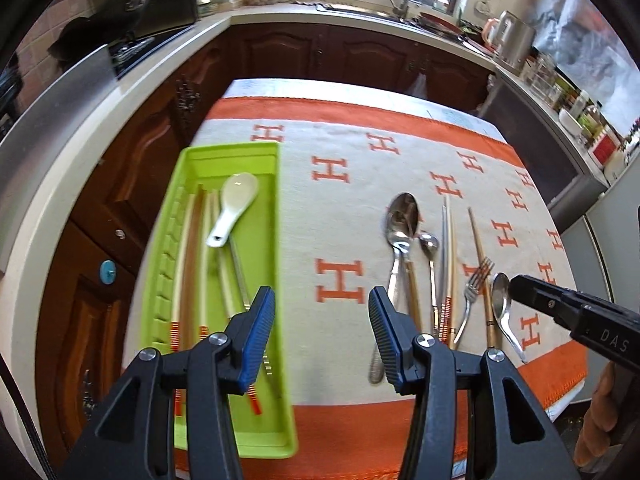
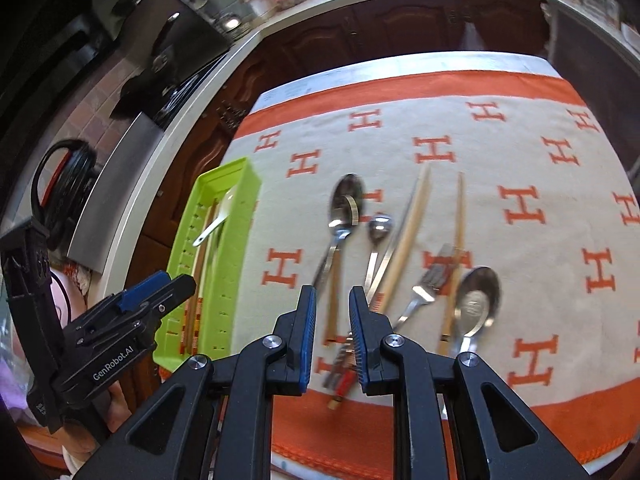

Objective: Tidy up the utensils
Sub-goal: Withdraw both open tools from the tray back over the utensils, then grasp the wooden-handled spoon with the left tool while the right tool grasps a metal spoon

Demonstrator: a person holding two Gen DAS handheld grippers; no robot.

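Note:
A green utensil tray lies on the left of the table and holds a white ceramic spoon and several chopsticks. It also shows in the right wrist view. Loose on the cloth to the right lie a large metal spoon, a small spoon, chopsticks, a fork and another spoon. My left gripper is open and empty above the cloth between tray and utensils. My right gripper hovers over the utensil handles, jaws a narrow gap apart, holding nothing.
The table wears a beige cloth with orange H marks and orange borders. Dark wood cabinets and a countertop with sink, kettle and jars surround it. The right gripper's body reaches in at the table's right edge.

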